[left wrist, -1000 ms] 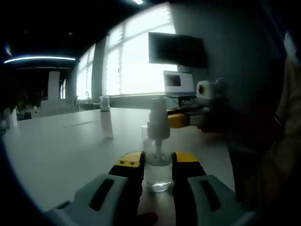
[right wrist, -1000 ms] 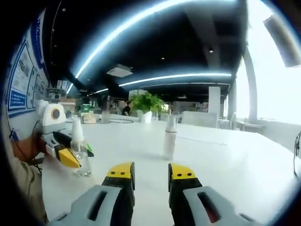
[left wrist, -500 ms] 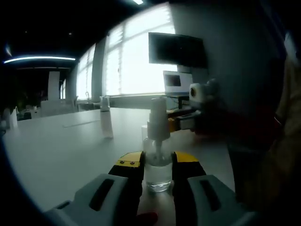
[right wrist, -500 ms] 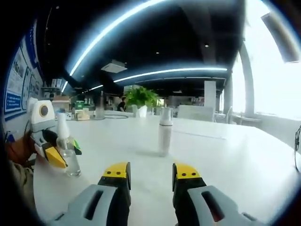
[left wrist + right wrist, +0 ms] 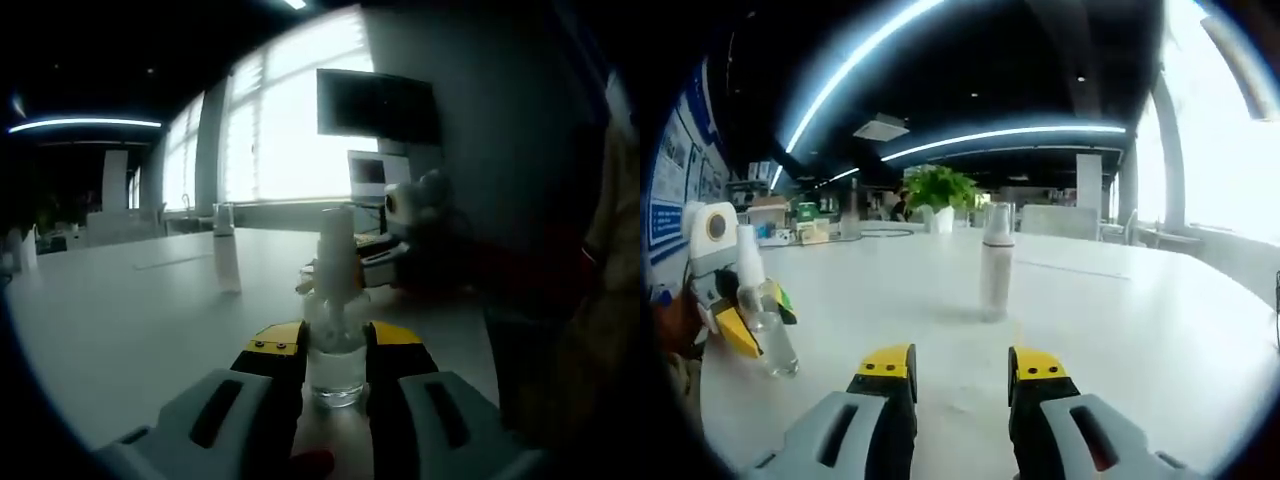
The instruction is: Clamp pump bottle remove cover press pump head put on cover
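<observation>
**Pump bottle pinched in your left claw, right claw spread over the table**

In the left gripper view, your left gripper (image 5: 335, 345) has its yellow-tipped jaws pressed against both sides of the clear pump bottle (image 5: 335, 355), which stands upright on the white table (image 5: 130, 320). The jaws grip the bottle's lower body; its white pump head (image 5: 337, 245) rises straight up toward 12 o'clock, above the jaw tips. At about 1 o'clock from the bottle, your right gripper (image 5: 345, 275) comes in from the right side of the view, its tips close beside the pump head; whether they touch it cannot be told, as that part is dim and blurred. At about 10 o'clock from the bottle, well apart from it, a slim white spray bottle (image 5: 225, 255) stands upright on the table. Behind it all are bright windows (image 5: 290, 120) and a dark screen (image 5: 375, 105) at 12 o'clock.

In the right gripper view, your right gripper (image 5: 962, 365) has its jaws spread with a clear gap, holding nothing, over the bare table (image 5: 1120, 340). At 9 o'clock the pump bottle (image 5: 765, 325) sits tilted in the view, held by your left gripper (image 5: 745, 320). The slim spray bottle (image 5: 995, 270) stands at 12 o'clock, beyond the jaw tips. A green plant (image 5: 937, 190) shows farther back.
</observation>
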`<state>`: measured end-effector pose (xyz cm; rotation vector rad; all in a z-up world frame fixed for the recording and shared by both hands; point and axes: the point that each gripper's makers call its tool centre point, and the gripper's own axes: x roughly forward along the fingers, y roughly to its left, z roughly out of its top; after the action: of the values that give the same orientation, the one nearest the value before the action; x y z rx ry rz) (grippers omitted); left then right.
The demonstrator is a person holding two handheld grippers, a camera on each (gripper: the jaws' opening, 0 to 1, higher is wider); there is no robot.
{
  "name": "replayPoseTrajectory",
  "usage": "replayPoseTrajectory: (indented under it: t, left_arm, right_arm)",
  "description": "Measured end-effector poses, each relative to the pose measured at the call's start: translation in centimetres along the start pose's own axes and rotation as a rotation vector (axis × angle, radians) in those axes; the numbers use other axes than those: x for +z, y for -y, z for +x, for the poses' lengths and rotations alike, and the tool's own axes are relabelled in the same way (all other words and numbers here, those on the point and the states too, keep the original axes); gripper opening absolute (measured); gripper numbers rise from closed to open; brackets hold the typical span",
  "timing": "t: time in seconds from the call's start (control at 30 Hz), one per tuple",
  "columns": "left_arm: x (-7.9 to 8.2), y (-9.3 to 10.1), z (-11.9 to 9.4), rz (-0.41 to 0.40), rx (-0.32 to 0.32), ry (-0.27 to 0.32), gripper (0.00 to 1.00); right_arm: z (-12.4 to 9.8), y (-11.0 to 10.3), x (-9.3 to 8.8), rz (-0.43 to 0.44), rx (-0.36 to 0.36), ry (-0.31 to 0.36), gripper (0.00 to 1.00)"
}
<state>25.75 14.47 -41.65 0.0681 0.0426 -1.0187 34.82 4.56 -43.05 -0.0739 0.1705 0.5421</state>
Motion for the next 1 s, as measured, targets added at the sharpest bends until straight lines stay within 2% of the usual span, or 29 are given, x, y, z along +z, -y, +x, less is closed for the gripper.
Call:
replayPoseTrajectory:
  t: [0.43,0.6,1.0]
  left_arm:
    - [0.01,0.0,-0.01,0.003,0.001,0.0,0.15]
    - [-0.01,0.01,-0.01,0.003,0.0,0.0,0.15]
    - [-0.05,0.02,0.0,0.004,0.0,0.0,0.15]
  right_arm:
    - [0.2,0.21,-0.3,-0.001,-0.017,-0.004,0.2]
    - [0.22,0.48,-0.43,-0.009,-0.027,-0.009,0.12]
    - [0.18,0.64,-0.45,-0.001,-0.033,-0.004,0.12]
